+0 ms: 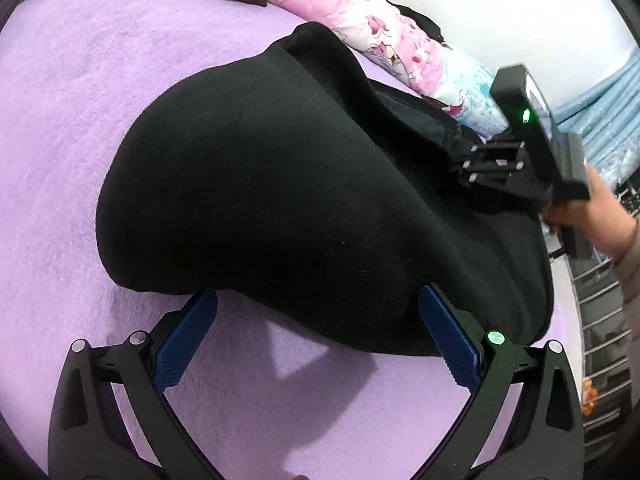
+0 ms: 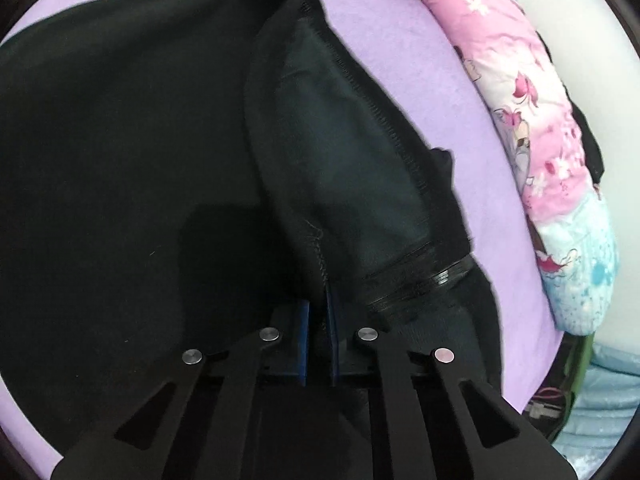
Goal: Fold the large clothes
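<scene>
Right gripper (image 2: pixel 318 320) fingers clamped on the black fleece garment's (image 1: pixel 300 184) seam; left gripper (image 1: pixel 316 340) fingers spread, empty, at the hem. I'd pinch there, then lift evenly.

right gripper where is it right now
In the left wrist view the right gripper is at the right side, down on the black garment beside the pink floral quilt; its own view shows it shut on a seamed fold of the cloth.
</scene>
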Demonstrator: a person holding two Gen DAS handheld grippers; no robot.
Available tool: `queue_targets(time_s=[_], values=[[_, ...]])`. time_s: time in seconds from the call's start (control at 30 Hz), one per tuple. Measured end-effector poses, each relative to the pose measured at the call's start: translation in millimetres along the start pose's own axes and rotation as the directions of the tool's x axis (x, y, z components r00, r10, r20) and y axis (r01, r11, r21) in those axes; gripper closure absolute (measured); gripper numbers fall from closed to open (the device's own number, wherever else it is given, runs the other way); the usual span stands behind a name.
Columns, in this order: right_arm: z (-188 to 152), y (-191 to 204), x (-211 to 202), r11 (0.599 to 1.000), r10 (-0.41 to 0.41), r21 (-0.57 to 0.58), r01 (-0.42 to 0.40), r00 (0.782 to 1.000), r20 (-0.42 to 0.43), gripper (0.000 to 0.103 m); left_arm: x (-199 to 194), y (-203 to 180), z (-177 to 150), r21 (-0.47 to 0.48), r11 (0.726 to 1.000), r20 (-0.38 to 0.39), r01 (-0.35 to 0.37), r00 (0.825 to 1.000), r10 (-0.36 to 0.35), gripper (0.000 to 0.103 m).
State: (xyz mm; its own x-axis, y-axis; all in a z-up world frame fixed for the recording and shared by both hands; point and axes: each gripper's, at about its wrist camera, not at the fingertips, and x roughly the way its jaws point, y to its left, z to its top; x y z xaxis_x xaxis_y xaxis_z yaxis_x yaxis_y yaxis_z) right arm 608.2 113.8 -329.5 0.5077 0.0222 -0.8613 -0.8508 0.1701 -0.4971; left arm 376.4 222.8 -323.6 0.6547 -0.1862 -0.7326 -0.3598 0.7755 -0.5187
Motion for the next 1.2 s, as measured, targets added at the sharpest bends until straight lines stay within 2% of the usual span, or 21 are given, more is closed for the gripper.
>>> queue_targets(time_s=[0.17, 0.37, 0.5, 0.63, 0.7, 0.73, 0.77, 0.83, 1.0, 1.03, 1.07, 1.2], values=[[8, -33, -17, 0.995, -0.008, 0.103, 0.002, 0.999, 0.051, 0.096, -2, -3, 1, 0.004, 1.000, -0.003, 0.006, 1.000, -0.006, 0.006], [14, -40, -6, 0.994, -0.025, 0.110, 0.023, 1.000, 0.017, 0.096, -4, -1, 0, 0.000, 1.000, -0.001, 0.009, 1.000, -0.009, 0.006], [17, -52, 5, 0.989, -0.006, 0.149, 0.005, 1.000, 0.010, 0.096, -2, -2, 2, -0.001, 1.000, -0.002, 0.012, 1.000, -0.012, 0.006], [22, -66, 18, 0.987, 0.002, 0.162, -0.003, 1.000, 0.004, 0.091, -2, 0, 2, -0.004, 1.000, -0.002, 0.015, 1.000, -0.015, 0.006], [23, -65, 20, 0.987, -0.034, 0.158, 0.033, 0.999, 0.000, 0.080, -2, 1, 2, -0.009, 1.000, -0.002, 0.017, 1.000, -0.017, 0.006], [23, -68, 21, 0.983, -0.081, 0.165, 0.080, 0.997, -0.002, 0.058, -2, 1, 2, -0.010, 1.000, -0.003, 0.017, 1.000, -0.017, 0.006], [23, -72, 23, 0.979, -0.092, 0.183, 0.091, 0.996, 0.000, 0.046, -2, 1, 2, -0.010, 1.000, -0.004, 0.017, 1.000, -0.017, 0.006], [20, -80, 32, 0.969, -0.058, 0.238, 0.059, 0.998, -0.012, 0.046, -2, 2, 3, -0.011, 1.000, -0.004, 0.019, 1.000, -0.019, 0.006], [26, -68, 41, 0.970, -0.107, 0.211, 0.118, 0.992, -0.065, 0.045, -2, 3, 3, -0.015, 1.000, -0.009, 0.026, 1.000, -0.026, 0.006], [29, -68, 36, 0.969, -0.099, 0.219, 0.111, 0.993, -0.063, 0.048, -1, 3, 3, -0.016, 1.000, -0.012, 0.026, 1.000, -0.026, 0.006], [34, -68, 25, 0.969, -0.078, 0.232, 0.086, 0.996, -0.042, 0.056, -2, 5, 3, -0.018, 0.999, -0.014, 0.027, 1.000, -0.027, 0.006], [62, -58, -22, 0.984, -0.074, 0.166, 0.063, 0.995, 0.064, 0.056, -3, 4, 4, -0.016, 1.000, -0.015, 0.027, 1.000, -0.027, 0.006]])
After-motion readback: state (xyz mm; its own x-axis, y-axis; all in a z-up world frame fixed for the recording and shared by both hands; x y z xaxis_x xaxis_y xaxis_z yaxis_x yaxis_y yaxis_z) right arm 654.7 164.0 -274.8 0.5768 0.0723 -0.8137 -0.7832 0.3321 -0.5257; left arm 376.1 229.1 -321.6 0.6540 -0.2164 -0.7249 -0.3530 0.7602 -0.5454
